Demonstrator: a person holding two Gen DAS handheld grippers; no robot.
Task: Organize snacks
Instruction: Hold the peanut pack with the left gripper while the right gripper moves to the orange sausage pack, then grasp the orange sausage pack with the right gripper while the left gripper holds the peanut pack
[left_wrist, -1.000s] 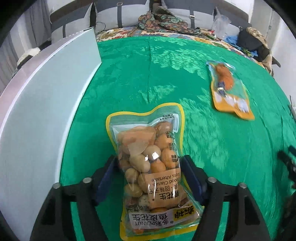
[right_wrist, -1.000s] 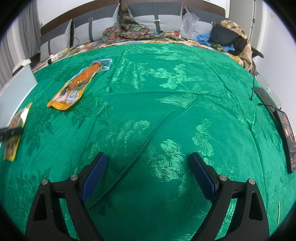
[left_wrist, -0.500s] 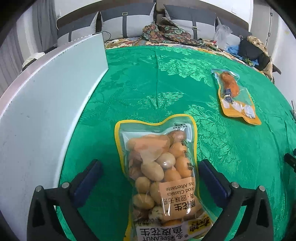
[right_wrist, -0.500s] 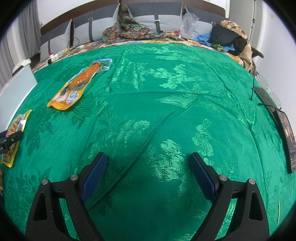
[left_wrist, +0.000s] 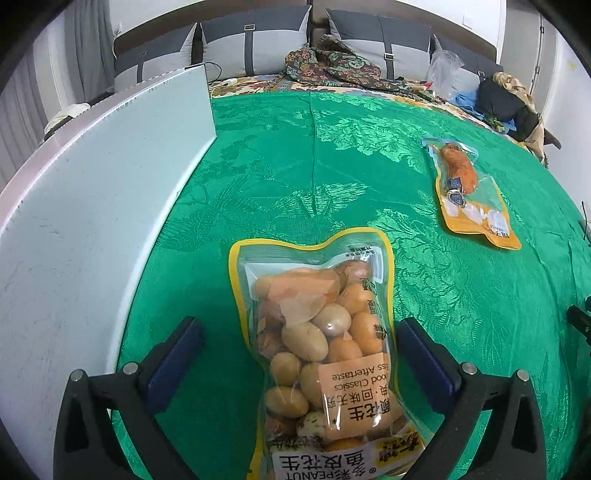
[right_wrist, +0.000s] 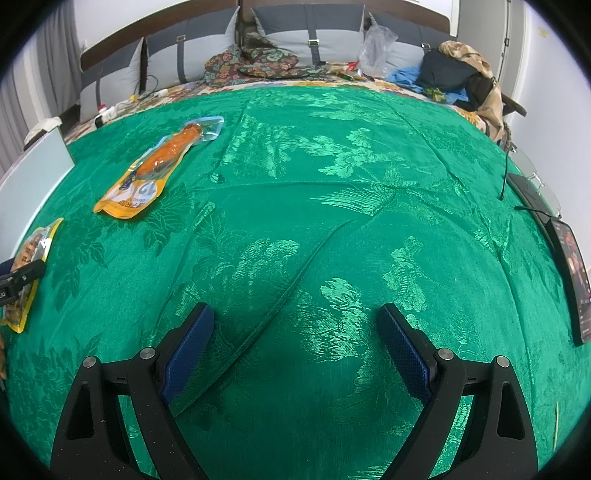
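A clear, yellow-edged peanut bag (left_wrist: 325, 350) lies flat on the green cloth between the fingers of my left gripper (left_wrist: 299, 347), which is open with both pads clear of the bag. The bag also shows at the far left of the right wrist view (right_wrist: 29, 266). An orange sausage snack pouch (left_wrist: 469, 192) lies farther off to the right; it also shows in the right wrist view (right_wrist: 155, 170). My right gripper (right_wrist: 295, 332) is open and empty over bare cloth.
A white box wall (left_wrist: 74, 229) stands along the left edge of the cloth. Cushions (left_wrist: 251, 40), patterned fabric and bags lie at the back. A dark tablet (right_wrist: 569, 273) with a cable lies at the right edge.
My left gripper has opened and let go of the peanut bag, then drawn back a little. The bag now lies on the cloth. The right gripper has not moved.
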